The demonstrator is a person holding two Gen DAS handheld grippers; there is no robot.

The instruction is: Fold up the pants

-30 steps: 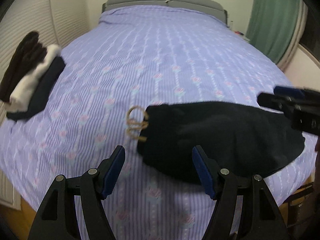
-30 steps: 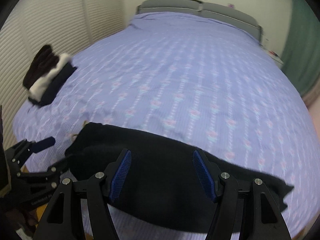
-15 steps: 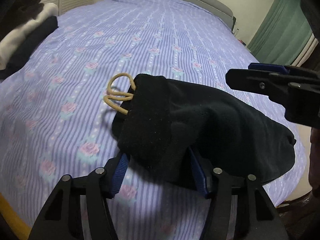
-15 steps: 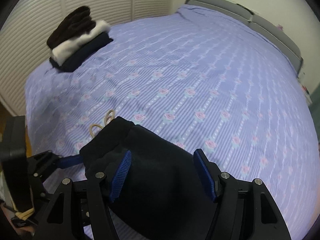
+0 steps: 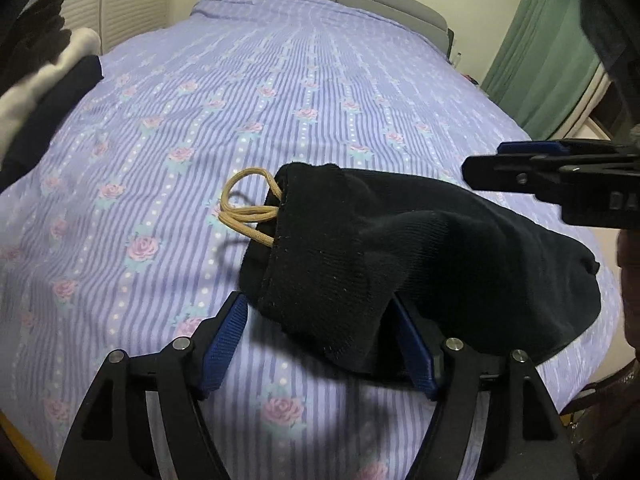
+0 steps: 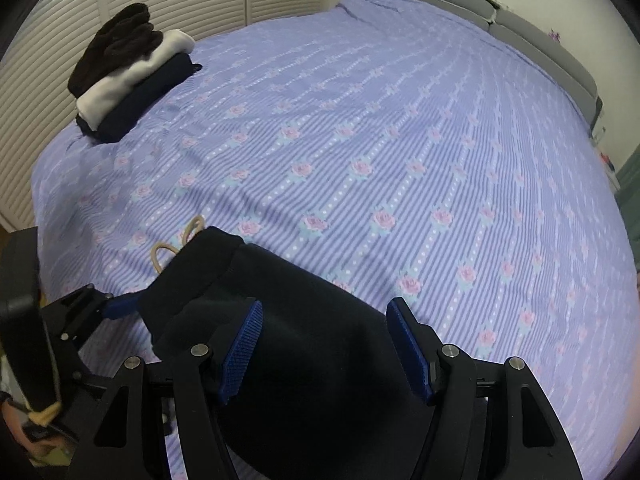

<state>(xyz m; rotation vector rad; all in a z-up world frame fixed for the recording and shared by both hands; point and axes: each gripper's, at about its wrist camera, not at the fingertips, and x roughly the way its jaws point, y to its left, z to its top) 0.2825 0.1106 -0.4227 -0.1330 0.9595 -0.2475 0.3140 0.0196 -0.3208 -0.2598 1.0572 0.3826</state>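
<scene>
Pants [image 5: 400, 264], black and bunched into a long bundle, lie across the near edge of your bed [image 5: 304, 92], on its lilac striped cover printed with roses. Their tan drawstring [image 5: 248, 216] loops out of the waistband end onto the cover.

Your left gripper [image 5: 320, 344] sits low at that waistband end with its jaws spread wide; a hanging fold of the black cloth drapes between the blue pads and hides part of the right-hand one. Nothing is pinched there.

Your right gripper [image 6: 324, 344] is also spread apart, its blue pads either side of the dark fabric, which passes under and between them. From this angle you cannot quite tell whether the pads touch the cloth, though they plainly do not squeeze it. In the left wrist view that gripper shows side-on above the far end of the bundle.

At the bed's far left corner sits a stack of folded clothes [image 6: 132, 68]: dark brown on white on navy.
</scene>
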